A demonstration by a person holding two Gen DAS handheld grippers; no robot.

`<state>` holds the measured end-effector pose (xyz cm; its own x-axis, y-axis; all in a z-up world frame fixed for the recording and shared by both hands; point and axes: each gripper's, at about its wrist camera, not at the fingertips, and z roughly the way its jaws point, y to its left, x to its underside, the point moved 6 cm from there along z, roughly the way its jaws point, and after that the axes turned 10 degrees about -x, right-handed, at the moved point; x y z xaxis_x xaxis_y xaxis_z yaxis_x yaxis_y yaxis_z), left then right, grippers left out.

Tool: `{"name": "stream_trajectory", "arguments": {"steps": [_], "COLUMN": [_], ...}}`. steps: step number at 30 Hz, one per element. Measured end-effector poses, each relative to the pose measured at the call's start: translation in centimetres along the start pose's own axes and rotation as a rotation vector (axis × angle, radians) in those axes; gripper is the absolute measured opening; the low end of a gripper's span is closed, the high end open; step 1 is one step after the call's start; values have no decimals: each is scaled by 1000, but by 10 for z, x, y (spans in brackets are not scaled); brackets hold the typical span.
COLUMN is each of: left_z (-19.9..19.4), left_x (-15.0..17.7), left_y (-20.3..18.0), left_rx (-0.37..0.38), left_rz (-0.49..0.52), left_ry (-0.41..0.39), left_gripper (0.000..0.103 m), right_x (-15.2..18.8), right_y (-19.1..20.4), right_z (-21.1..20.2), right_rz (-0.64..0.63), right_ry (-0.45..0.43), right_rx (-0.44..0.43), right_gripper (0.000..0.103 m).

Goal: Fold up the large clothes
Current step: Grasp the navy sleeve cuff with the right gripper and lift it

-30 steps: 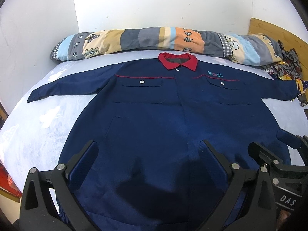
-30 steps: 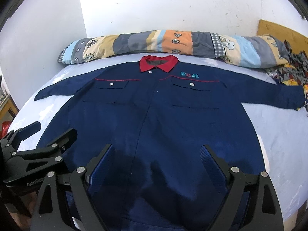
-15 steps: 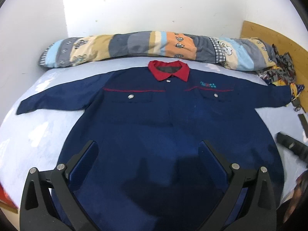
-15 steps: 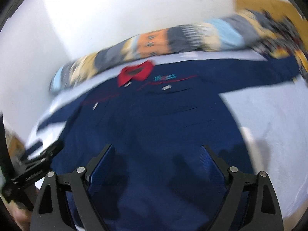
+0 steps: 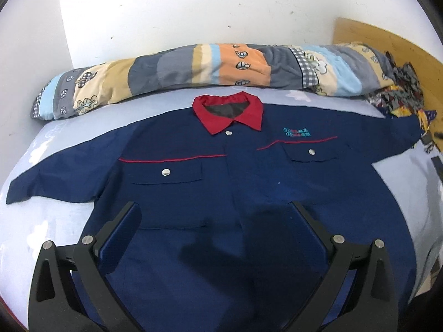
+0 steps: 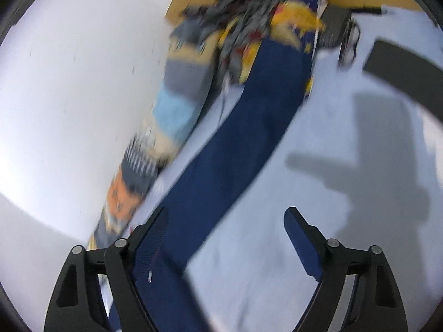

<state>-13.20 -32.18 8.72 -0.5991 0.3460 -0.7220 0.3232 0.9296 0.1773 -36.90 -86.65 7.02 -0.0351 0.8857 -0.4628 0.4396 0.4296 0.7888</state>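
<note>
A large navy work jacket (image 5: 235,188) with a red collar (image 5: 228,110) lies flat, front up, on the bed, both sleeves spread out. My left gripper (image 5: 214,215) is open and empty above the jacket's lower front. In the blurred right wrist view, the jacket's right sleeve (image 6: 243,138) runs away from me toward the headboard. My right gripper (image 6: 225,218) is open and empty above the sleeve's near part.
A long patchwork bolster (image 5: 193,69) lies along the white wall behind the collar. A heap of patterned cloth (image 6: 249,13) sits by the wooden headboard (image 5: 387,47). A dark flat object (image 6: 407,69) lies on the pale blue sheet (image 6: 346,138) at the right.
My left gripper moved forward, toward the collar. My right gripper swung fast to the right, from over the jacket's body to over the right sleeve. Both stayed open.
</note>
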Motion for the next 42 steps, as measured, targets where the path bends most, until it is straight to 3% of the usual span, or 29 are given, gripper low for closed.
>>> {"name": "stream_trajectory", "arguments": {"steps": [2, 4, 8, 12, 24, 26, 28, 29, 31, 37, 42], "left_z": [4, 9, 17, 21, 35, 36, 37, 36, 36, 30, 23], "left_x": [2, 3, 4, 3, 13, 14, 14, 14, 12, 10, 5], "left_y": [2, 4, 10, 10, -1, -2, -2, -2, -2, -1, 3], "left_rx": [-10, -7, -15, -14, -24, -28, -28, -27, -23, -16, -10], "left_rz": [13, 8, -12, -18, 38, 44, 45, 44, 38, 27, 4], "left_ry": [8, 17, 36, 30, 58, 60, 62, 63, 60, 48, 29], "left_gripper": [103, 103, 103, 103, 103, 103, 103, 103, 103, 103, 103], "right_x": [-28, -52, -95, -118, -148, -150, -148, -147, -144, -137, -130], "right_y": [-18, -38, -79, -104, -117, -116, -109, -102, -93, -52, -6], "right_z": [10, 24, 41, 60, 112, 117, 115, 113, 107, 81, 68], "right_rz": [18, 53, 86, 102, 15, -9, -41, -73, -110, -147, -185], "right_ry": [-24, -38, -100, -129, -111, -108, -105, -100, -104, -157, -146], "right_rx": [55, 62, 110, 119, 165, 179, 188, 197, 213, 112, 62], "right_gripper": [77, 63, 57, 57, 57, 57, 38, 20, 12, 9, 8]}}
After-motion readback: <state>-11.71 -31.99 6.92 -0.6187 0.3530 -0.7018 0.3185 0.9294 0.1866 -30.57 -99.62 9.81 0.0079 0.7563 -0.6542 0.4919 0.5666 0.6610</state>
